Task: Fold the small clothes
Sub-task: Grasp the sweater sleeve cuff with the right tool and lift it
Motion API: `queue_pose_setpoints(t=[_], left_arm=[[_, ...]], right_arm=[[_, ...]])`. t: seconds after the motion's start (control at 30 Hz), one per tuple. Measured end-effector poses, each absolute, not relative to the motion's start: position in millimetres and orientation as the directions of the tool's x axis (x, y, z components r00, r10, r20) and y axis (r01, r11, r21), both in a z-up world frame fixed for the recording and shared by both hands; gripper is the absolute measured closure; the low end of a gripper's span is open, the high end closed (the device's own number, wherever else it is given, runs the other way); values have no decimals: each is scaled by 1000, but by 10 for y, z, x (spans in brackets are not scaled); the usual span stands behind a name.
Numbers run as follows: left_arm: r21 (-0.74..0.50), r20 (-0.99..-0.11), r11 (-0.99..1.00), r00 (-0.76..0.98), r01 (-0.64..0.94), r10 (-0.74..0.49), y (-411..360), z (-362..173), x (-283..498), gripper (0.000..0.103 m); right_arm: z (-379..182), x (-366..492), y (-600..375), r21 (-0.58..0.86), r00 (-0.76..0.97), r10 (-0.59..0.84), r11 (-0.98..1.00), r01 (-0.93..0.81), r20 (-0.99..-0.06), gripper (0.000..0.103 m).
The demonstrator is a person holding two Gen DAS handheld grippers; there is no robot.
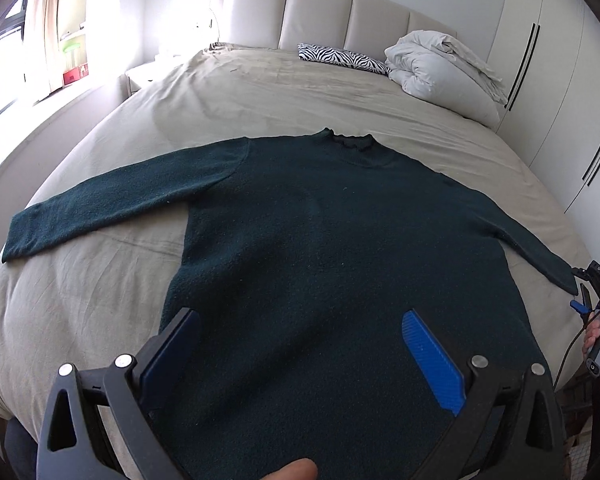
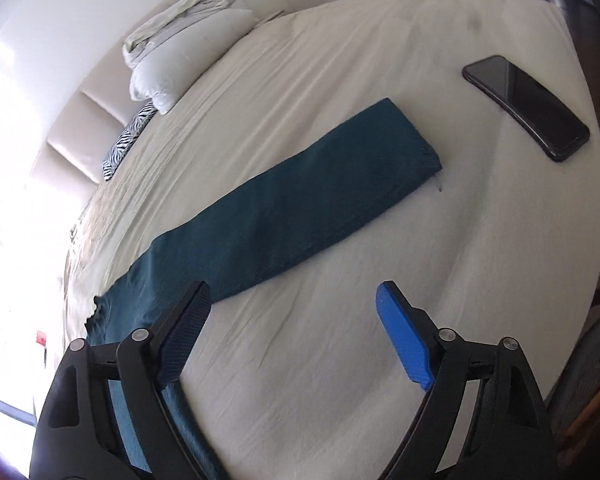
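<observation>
Sweater (image 1: 320, 240) lies flat on my bed (image 1: 100, 280), dark green, neck at 12 o'clock and one sleeve (image 1: 112, 208) stretched out toward 9 o'clock. My left gripper (image 1: 300, 352) hangs over the bottom of it with both fingers spread wide, holding nothing. The other sleeve (image 2: 292, 208) points toward 1 o'clock in my right view. My right gripper (image 2: 294, 332) is spread wide too, holding nothing, just over the sheet beside that sleeve. A black phone (image 2: 528, 108) lies near the sleeve end, at 2 o'clock.
</observation>
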State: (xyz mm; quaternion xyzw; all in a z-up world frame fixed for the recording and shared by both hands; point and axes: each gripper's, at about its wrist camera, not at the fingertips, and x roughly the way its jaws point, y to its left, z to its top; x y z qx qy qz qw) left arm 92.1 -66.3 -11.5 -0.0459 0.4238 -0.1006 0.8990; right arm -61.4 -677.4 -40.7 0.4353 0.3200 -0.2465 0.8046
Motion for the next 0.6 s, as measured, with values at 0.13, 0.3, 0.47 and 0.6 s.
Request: queue_pose_setpoints(t=[0.13,0.3,0.47,0.6], left_arm=[[-252,-760,953,574,170,-303,-801,-257,1184,0],[-264,-818,952,488,152,-305,-927,-466,1458,0],[-286,-811,942,479,178,-337,-983,-528,1651,0],[-323,-796,928,478,183,-371,-970,-530,1795,0]], right_arm=[[-695,-574,-7357,581,669,-133,393,713,-731,34],[-906,-504,-7839,631,704,-161,339,697,-692,54],[-964,-327,-8065,605,689,-164,367,707,-706,80],[-770,-25,-7901,549,665,-200,423,721,-720,96]])
